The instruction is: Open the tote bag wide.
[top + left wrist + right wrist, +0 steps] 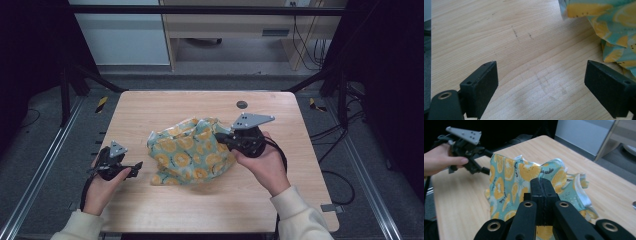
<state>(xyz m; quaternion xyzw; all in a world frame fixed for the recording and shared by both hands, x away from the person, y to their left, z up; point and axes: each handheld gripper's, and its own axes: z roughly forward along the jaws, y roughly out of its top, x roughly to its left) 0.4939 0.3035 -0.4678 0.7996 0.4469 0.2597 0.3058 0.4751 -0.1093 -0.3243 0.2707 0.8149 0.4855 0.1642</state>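
Right gripper (541, 183): nearest the lens in the right gripper view, its two black jaws pressed flat together, pinching a raised fold of the cloth (529, 182). In the high view the right hand (265, 162) holds this gripper at the cloth's right edge, grey three-cornered plate on top.

Cloth: teal fabric printed with orange and yellow citrus slices, white hem along one edge. Small dark script is printed on it in the right gripper view; too blurred to read. It lies crumpled at the middle of the table (210, 210), with the part at the right gripper lifted.

Left gripper (541, 87): jaws spread wide apart, nothing between them, bare wood below. In the high view it sits in the left hand (102, 187) near the table's left edge, just beside the cloth's left side, not touching it. A corner of the cloth enters the left gripper view at upper right.

Surface: light wood-grain tabletop, rounded corners, faint dark scuff marks (516, 33) and dull smudges. A small dark round disc (241, 104) lies near the far edge.

Room: dark frame rails either side, grey floor, yellow-black striped tape (101, 104) on it, cables (312, 45) at right, a pale wood desk (225, 25) and a white panel behind.
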